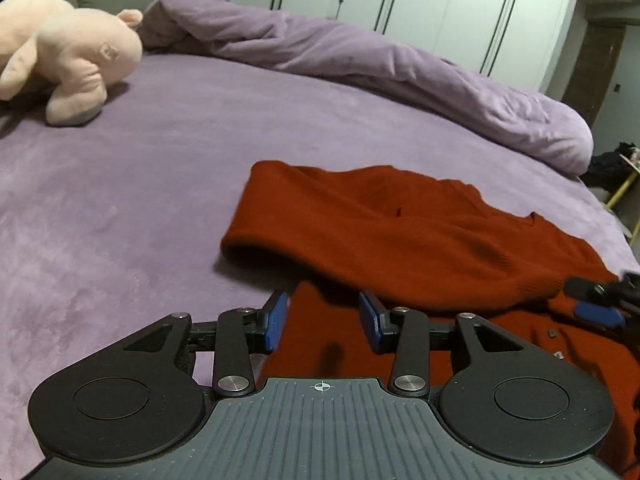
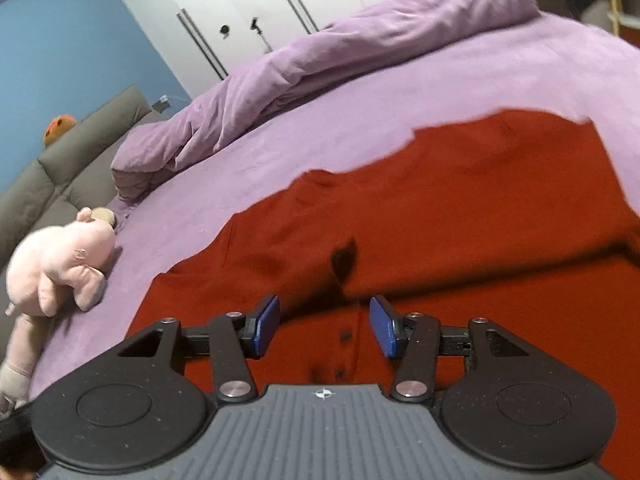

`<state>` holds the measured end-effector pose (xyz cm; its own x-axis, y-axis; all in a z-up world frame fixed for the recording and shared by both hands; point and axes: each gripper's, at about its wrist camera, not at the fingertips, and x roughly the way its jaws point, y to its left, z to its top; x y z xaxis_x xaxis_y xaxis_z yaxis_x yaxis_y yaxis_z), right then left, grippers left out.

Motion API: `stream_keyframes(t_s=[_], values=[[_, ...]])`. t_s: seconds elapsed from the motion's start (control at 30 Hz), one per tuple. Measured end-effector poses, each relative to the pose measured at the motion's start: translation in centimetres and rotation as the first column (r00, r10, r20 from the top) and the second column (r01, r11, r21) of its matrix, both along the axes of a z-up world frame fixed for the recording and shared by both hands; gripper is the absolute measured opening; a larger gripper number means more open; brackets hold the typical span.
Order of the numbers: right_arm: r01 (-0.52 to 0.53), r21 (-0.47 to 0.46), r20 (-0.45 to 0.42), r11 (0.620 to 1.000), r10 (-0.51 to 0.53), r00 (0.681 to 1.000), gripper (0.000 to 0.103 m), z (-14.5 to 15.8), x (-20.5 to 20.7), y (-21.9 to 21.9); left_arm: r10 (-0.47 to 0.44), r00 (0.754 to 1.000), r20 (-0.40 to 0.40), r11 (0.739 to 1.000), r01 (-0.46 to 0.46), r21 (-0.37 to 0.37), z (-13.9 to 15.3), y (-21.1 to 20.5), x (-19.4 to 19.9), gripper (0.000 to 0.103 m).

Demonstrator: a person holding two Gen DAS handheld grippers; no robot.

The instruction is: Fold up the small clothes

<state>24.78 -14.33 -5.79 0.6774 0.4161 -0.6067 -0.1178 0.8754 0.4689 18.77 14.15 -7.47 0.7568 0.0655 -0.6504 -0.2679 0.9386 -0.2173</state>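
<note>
One red knit garment (image 1: 400,236) lies partly folded on the fuzzy purple bedsheet (image 1: 140,208), a sleeve laid over its buttoned front. Two grippers: the left gripper (image 1: 323,320) and the right gripper (image 2: 325,326) both hover over it with blue pads apart, nothing pinched. One plush pink pig (image 1: 68,52), one rumpled lilac duvet (image 1: 360,64).

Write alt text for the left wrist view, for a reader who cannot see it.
The left gripper, its blue-padded jaws apart and holding nothing, hovers over a red garment folded on a purple bed cover. A pink plush toy lies far left, a bunched purple duvet behind, and the right gripper shows at the right edge.
</note>
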Motion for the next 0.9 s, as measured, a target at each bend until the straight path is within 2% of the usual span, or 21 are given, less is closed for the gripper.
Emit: stream_keyframes(t_s=[0.2, 0.23, 0.33, 0.4, 0.43, 0.5, 0.57, 0.67, 0.73, 0.83, 0.9], values=[[-0.074, -0.057, -0.043, 0.996, 0.072, 0.996, 0.050, -1.4, 4.1, 2.5, -0.012, 1.000, -0.005, 1.000, 0.012, -0.004, 0.0, -0.2, 0.3, 0.045], [-0.072, -0.074, -0.049, 0.995, 0.068, 0.996, 0.043, -1.5, 4.3, 2.7, -0.019, 1.000, -0.011, 1.000, 0.019, 0.000, 0.0, -0.3, 0.6, 0.045], [-0.077, -0.149, -0.041, 0.986, 0.071, 0.997, 0.005, -0.9, 4.9, 3.1, -0.029, 0.999, -0.029, 0.999, 0.029, 0.018, 0.1, -0.5, 1.3, 0.045], [-0.091, -0.161, 0.001, 0.983, 0.093, 0.996, 0.005, 0.5, 5.0, 2.8, -0.031, 0.999, -0.017, 0.999, 0.031, 0.023, 0.5, -0.7, 1.6, 0.045], [-0.077, -0.162, 0.056, 0.984, 0.087, 0.995, 0.005, 1.8, 4.8, 2.1, -0.032, 0.999, -0.010, 0.999, 0.032, 0.027, 0.6, -0.7, 1.8, 0.045], [-0.003, -0.199, 0.166, 0.980, 0.037, 0.985, 0.005, 3.9, 4.1, 0.7, -0.039, 0.999, -0.006, 0.999, 0.039, 0.033, 0.8, -1.1, 2.4, 0.045], [0.089, -0.262, 0.217, 0.961, -0.031, 0.976, 0.005, 4.7, 4.0, -1.2, -0.050, 0.998, -0.027, 0.998, 0.051, 0.032, 0.7, -1.5, 3.2, 0.045], [0.171, -0.389, 0.170, 0.905, -0.112, 0.979, 0.005, 3.1, 4.9, -3.9, -0.082, 0.996, -0.046, 0.996, 0.084, 0.043, 0.6, -2.5, 4.3, 0.045], [0.180, -0.418, 0.111, 0.890, -0.147, 0.983, 0.005, 1.4, 5.5, -5.6, -0.095, 0.994, -0.046, 0.993, 0.098, 0.063, 0.6, -3.1, 4.7, 0.046], [0.178, -0.343, 0.002, 0.922, -0.189, 0.982, 0.007, -0.9, 6.0, -8.5, -0.102, 0.993, -0.050, 0.993, 0.105, 0.060, 0.6, -3.4, 5.1, 0.046], [0.205, -0.292, -0.030, 0.934, -0.223, 0.974, 0.020, -1.7, 5.9, -9.7, -0.102, 0.993, -0.055, 0.993, 0.105, 0.059, 0.5, -3.4, 5.2, 0.047]])
